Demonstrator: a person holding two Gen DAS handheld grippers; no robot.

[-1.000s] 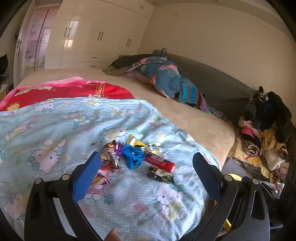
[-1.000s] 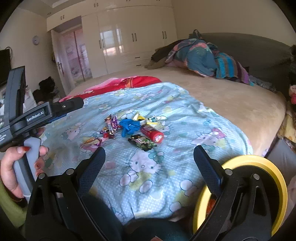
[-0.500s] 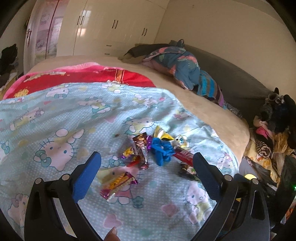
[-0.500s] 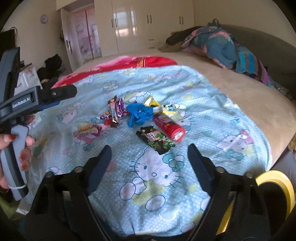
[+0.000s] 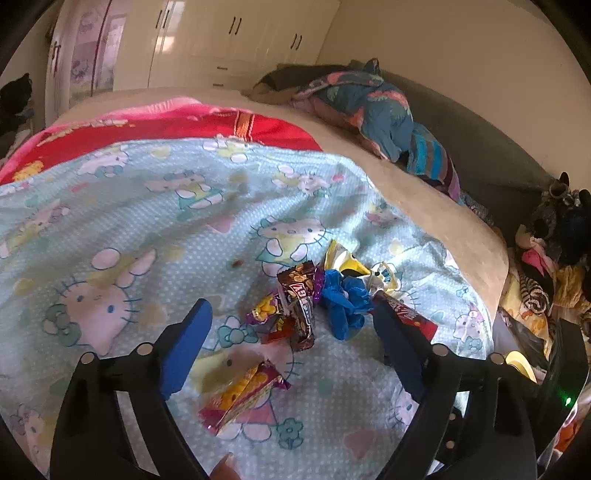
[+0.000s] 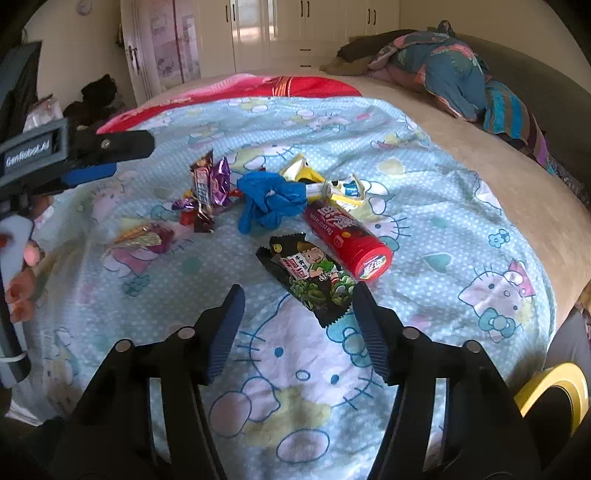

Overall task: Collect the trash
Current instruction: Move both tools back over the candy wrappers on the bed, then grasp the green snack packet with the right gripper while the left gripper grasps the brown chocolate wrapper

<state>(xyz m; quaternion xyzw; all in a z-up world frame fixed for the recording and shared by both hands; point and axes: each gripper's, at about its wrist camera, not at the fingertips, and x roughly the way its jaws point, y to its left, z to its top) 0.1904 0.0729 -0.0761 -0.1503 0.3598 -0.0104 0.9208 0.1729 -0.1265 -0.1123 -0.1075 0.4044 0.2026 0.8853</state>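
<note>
Trash lies in a small heap on the light blue cartoon-cat blanket [image 6: 424, 155]. It holds a black snack wrapper [image 6: 314, 277], a red tube [image 6: 347, 236], a crumpled blue glove [image 6: 271, 201], brown and purple candy wrappers [image 6: 207, 184] and a yellow-red wrapper [image 6: 142, 236]. My right gripper [image 6: 297, 317] is open and empty, just short of the black wrapper. My left gripper [image 5: 291, 339] is open and empty above the yellow-red wrapper [image 5: 243, 395] and the brown wrappers [image 5: 299, 302]. The blue glove [image 5: 345, 302] lies right of them.
A yellow-rimmed bin [image 6: 554, 391] stands at the bed's near right corner. A red blanket [image 5: 166, 129] and bundled bedding [image 5: 373, 107] lie farther back. Soft toys and clothes [image 5: 550, 266] pile up right of the bed. White wardrobes [image 6: 303, 29] line the far wall.
Both grippers have moved forward and down toward the trash heap, which now looks larger. The right jaws have narrowed a little but stay open.
</note>
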